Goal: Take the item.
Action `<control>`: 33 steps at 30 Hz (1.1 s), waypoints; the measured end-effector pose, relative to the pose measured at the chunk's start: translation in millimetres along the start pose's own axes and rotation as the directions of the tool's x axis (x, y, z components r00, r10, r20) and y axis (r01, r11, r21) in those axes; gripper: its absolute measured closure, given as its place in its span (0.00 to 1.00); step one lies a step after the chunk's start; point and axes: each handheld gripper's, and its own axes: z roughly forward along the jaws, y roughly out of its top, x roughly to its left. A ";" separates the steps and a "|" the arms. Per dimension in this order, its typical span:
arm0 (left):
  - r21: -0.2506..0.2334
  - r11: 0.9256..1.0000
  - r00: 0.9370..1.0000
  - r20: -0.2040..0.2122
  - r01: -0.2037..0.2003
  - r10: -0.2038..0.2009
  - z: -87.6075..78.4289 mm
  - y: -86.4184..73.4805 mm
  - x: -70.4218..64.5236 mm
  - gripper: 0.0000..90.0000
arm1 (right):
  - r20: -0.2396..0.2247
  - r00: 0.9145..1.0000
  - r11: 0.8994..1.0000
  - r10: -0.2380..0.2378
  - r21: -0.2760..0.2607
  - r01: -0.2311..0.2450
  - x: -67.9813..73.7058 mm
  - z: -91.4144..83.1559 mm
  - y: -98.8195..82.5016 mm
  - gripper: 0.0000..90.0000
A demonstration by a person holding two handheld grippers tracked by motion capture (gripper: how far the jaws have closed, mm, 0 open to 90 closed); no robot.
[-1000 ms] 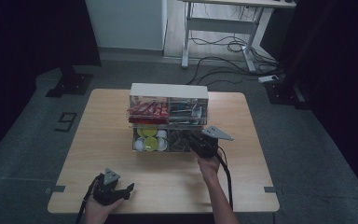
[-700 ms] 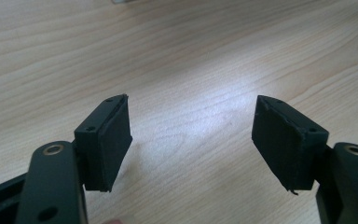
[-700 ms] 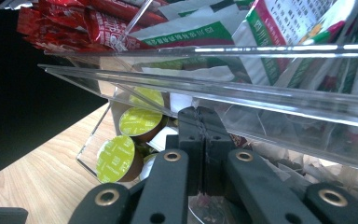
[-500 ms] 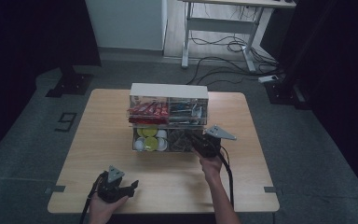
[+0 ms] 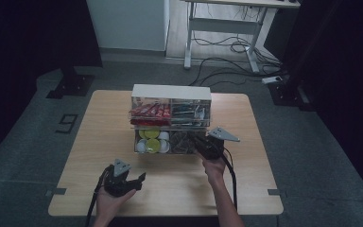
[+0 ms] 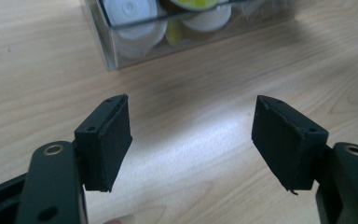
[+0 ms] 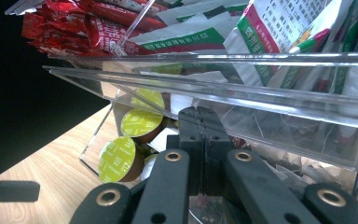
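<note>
A clear two-tier organizer [image 5: 170,92] stands mid-table. Its upper tier holds red sachets [image 5: 149,111] [image 7: 60,28] and green-and-white packets [image 5: 186,111] [image 7: 270,28]. The lower tier holds yellow-green and white capsules [image 5: 151,142] [image 7: 142,122] [image 6: 135,18] and clear tea bags [image 5: 182,141] [image 7: 279,126]. My right gripper [image 5: 197,143] [image 7: 200,116] is shut, its jaws pushed into the lower right compartment among the tea bags; I see nothing between the pads. My left gripper [image 5: 137,181] [image 6: 191,135] hovers open and empty over the bare table, in front of the capsule compartment.
The wooden table [image 5: 264,189] has bare wood around the organizer on all sides. Beyond the far edge, on the floor, stand a desk frame [image 5: 217,28], loose cables [image 5: 231,47] and a power strip [image 5: 276,79].
My left gripper has lifted off the table's front edge and moved a little right and toward the organizer. The right gripper has stayed in the lower compartment.
</note>
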 end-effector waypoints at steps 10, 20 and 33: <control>-0.042 0.999 0.999 -0.013 0.033 -0.033 3.5 27.9 -6.4 0.32 | -0.010 1.000 1.000 0.004 -0.002 -0.004 -1.4 -0.5 0.7 0.99; -0.036 0.999 0.999 -0.051 -0.003 0.001 19.9 50.2 -23.9 0.32 | -0.026 1.000 1.000 0.013 -0.002 -0.013 -3.4 -1.8 1.2 0.99; -0.026 1.000 0.996 -0.087 -0.002 0.000 28.0 60.8 -18.6 0.32 | -0.035 0.999 1.000 0.015 -0.004 -0.015 -4.4 -3.7 2.6 0.99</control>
